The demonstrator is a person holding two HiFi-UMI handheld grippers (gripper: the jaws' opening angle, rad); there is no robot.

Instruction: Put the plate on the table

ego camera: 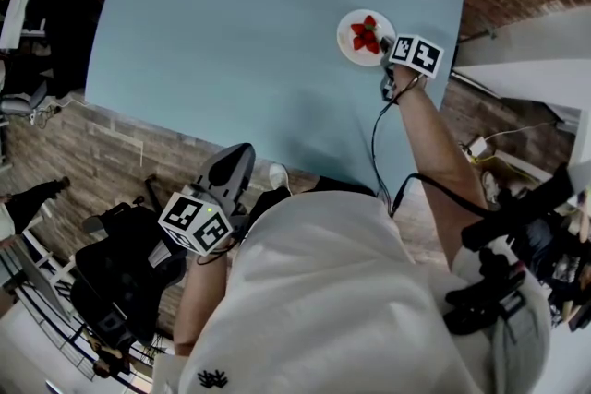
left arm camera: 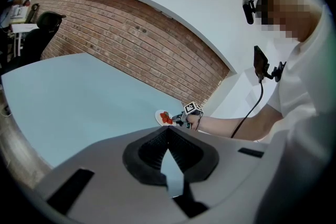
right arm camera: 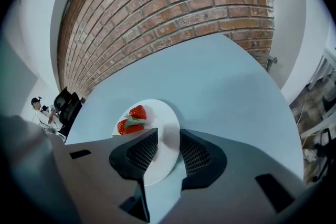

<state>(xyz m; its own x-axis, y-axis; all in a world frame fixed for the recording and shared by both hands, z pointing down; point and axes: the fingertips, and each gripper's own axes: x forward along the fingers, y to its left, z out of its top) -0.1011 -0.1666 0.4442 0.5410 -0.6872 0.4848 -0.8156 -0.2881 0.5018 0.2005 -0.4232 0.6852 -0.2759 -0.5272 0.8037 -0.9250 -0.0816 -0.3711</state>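
Light-blue tabletop [ego camera: 259, 41]: a white round plate [right arm camera: 165, 113] of red strawberries [right arm camera: 131, 119] sits near the far right corner. Outstretched right gripper [right arm camera: 168, 139] straddles its rim, released. Left gripper [left arm camera: 167, 131] hangs clenched, empty, off the near edge.

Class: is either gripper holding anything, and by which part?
Nothing is held. The right gripper is open astride the near rim of the plate, which lies on the table. The left gripper is shut, empty.

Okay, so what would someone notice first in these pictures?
The white plate with red strawberries sits near the pale blue table's far right corner. The right gripper has its jaws apart around the plate's rim; the left gripper hangs back off the table's near edge.
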